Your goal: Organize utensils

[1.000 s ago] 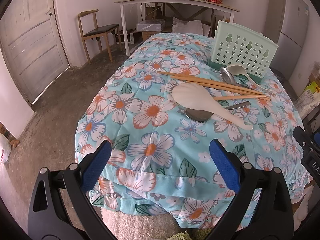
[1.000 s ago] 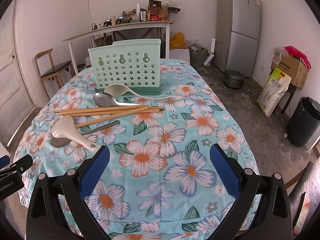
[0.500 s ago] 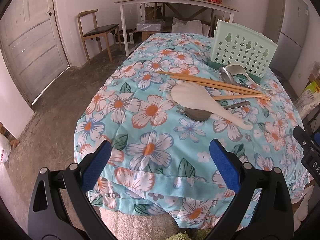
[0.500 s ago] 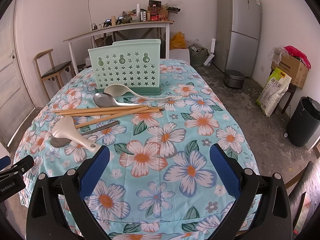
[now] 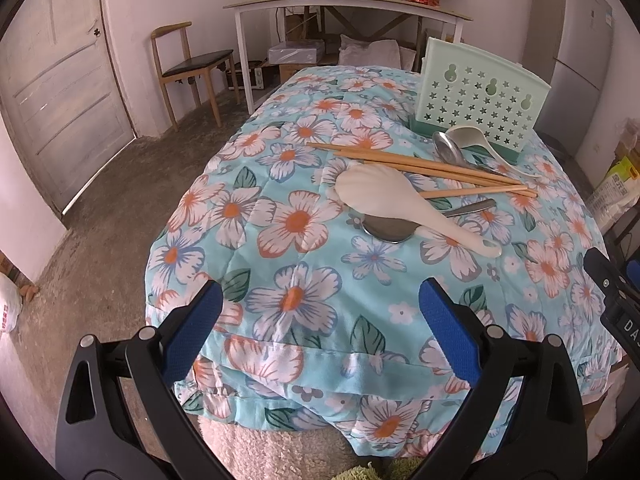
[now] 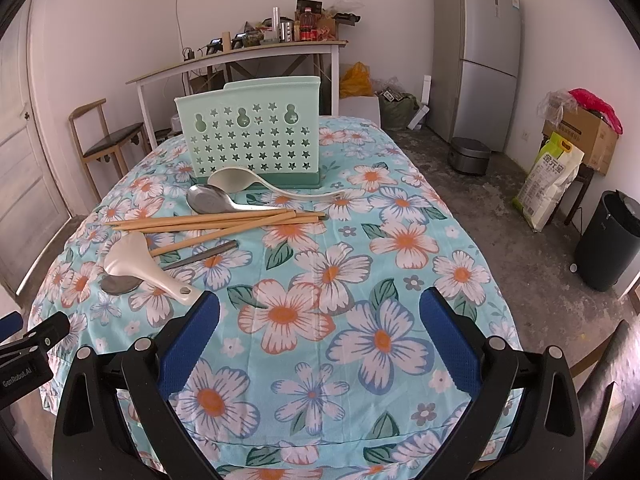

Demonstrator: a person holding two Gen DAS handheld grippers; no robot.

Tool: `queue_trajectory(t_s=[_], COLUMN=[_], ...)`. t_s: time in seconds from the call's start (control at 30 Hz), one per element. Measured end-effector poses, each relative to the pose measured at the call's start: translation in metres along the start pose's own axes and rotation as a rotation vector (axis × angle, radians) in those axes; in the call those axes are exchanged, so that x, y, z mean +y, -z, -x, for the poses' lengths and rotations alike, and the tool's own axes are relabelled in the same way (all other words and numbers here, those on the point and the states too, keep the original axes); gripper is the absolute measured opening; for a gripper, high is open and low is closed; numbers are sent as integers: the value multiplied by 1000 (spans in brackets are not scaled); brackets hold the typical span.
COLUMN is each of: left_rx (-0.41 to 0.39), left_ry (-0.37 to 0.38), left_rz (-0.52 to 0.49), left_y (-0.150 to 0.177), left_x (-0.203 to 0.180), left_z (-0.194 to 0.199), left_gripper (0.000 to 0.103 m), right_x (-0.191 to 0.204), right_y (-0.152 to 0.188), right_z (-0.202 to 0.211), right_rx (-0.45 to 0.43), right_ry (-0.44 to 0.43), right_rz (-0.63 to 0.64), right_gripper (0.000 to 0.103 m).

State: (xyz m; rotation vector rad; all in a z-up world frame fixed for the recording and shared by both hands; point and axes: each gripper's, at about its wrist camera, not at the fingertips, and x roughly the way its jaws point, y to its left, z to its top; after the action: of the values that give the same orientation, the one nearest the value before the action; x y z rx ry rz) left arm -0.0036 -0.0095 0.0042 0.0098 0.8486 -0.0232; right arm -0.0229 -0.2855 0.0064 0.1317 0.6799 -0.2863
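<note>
Both the left gripper (image 5: 320, 316) and right gripper (image 6: 319, 322) were wide open, holding nothing. Three chopsticks (image 6: 208, 220), two metal spoons (image 6: 210, 202), one rice paddle (image 6: 140, 266) and one ladle (image 6: 240, 179) lay before one green holder (image 6: 250, 136).

- Soft, even daylight is filling both views, casting only faint shadows.
- Fisheye distortion is bending walls; black vignette is darkening corners.
- Focus is staying sharp.

I see a desk (image 6: 400, 320) under a floral cloth (image 6: 328, 272); on it, far, a green rack (image 6: 250, 136), then spoons (image 6: 212, 200), chopsticks (image 6: 208, 220) and a rice paddle (image 6: 136, 264) left.
</note>
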Motion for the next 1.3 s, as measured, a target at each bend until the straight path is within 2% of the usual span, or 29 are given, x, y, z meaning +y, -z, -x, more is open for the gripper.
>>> queue_trajectory(t_s=[0.2, 0.8, 1.3], left_rx=[-17, -4, 30], left_ry=[0, -8, -39], left_rz=[-26, -14, 27], left_y=[1, 2, -7], left_x=[-4, -1, 4], left_z=[2, -2, -27], left_gripper=[95, 95, 95], right_x=[0, 0, 4], right_y=[1, 2, -2], right_z=[0, -4, -37], right_rx=[0, 11, 63], right_ry=[-3, -18, -78], right_rz=[2, -2, -5], right_gripper=[98, 98, 98])
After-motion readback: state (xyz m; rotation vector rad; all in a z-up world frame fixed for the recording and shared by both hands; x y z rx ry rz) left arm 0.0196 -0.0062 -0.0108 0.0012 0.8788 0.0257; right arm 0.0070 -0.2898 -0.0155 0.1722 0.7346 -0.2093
